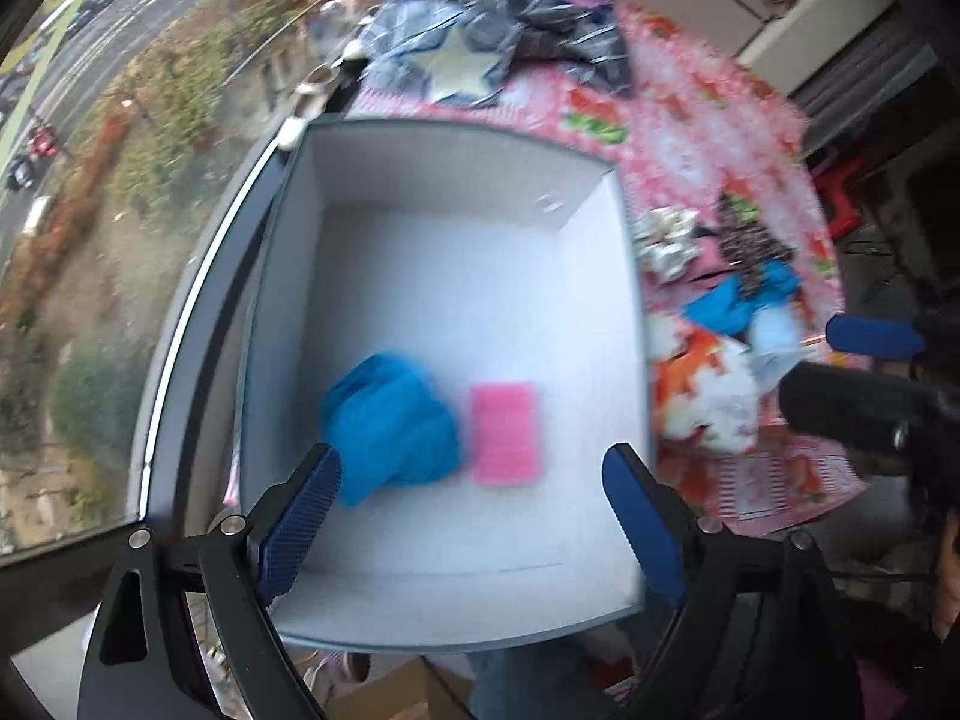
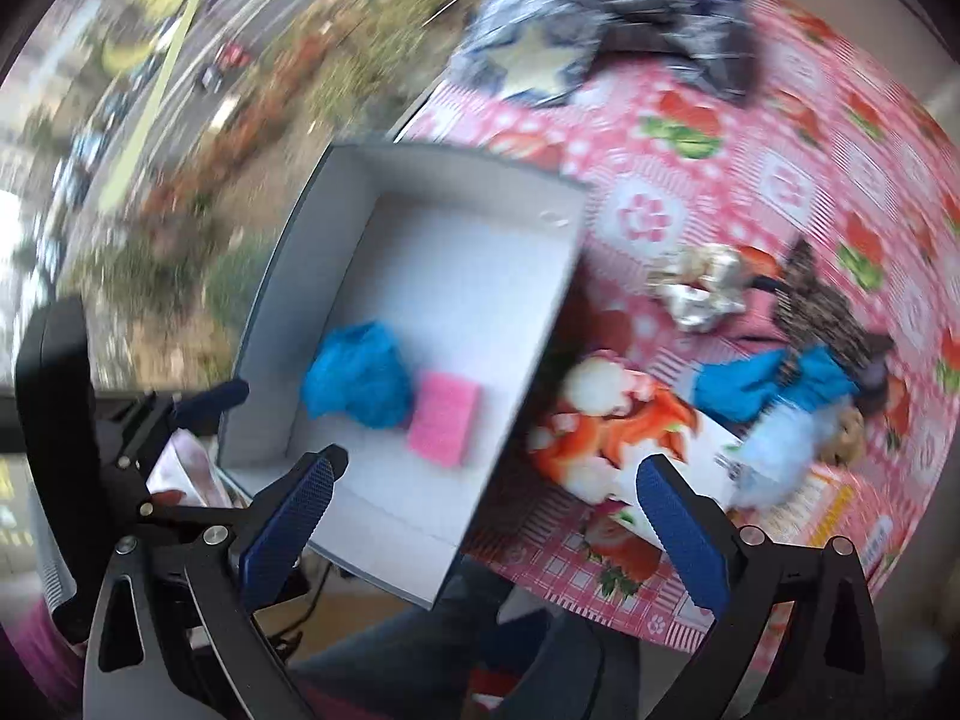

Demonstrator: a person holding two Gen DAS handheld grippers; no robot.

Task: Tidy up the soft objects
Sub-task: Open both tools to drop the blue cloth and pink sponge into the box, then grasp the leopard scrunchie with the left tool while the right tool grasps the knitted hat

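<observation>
the left gripper (image 1: 474, 516) hangs over the white box (image 1: 456, 594) with its blue jaws spread wide and nothing between them. the right gripper (image 2: 486, 516) is released too, jaws far apart and empty, straddling the box's near right corner.

inside the box, toward its near left part, a crumpled blue cloth (image 1: 390, 420) lies on the floor with a pink sponge (image 1: 504, 432) touching its right side. the rest of the box floor is bare.

the box stands at the left edge of the pink patterned tablecloth (image 2: 750, 180). just beside the box's right wall sits a heap of soft things: an orange and white printed bag (image 2: 624, 438), another blue cloth (image 2: 774, 384), a silver crumpled piece (image 2: 702, 291) and a dark speckled piece (image 2: 822, 312). at the far edge of the tablecloth lies a grey plaid garment with a pale star (image 1: 456, 63).
</observation>
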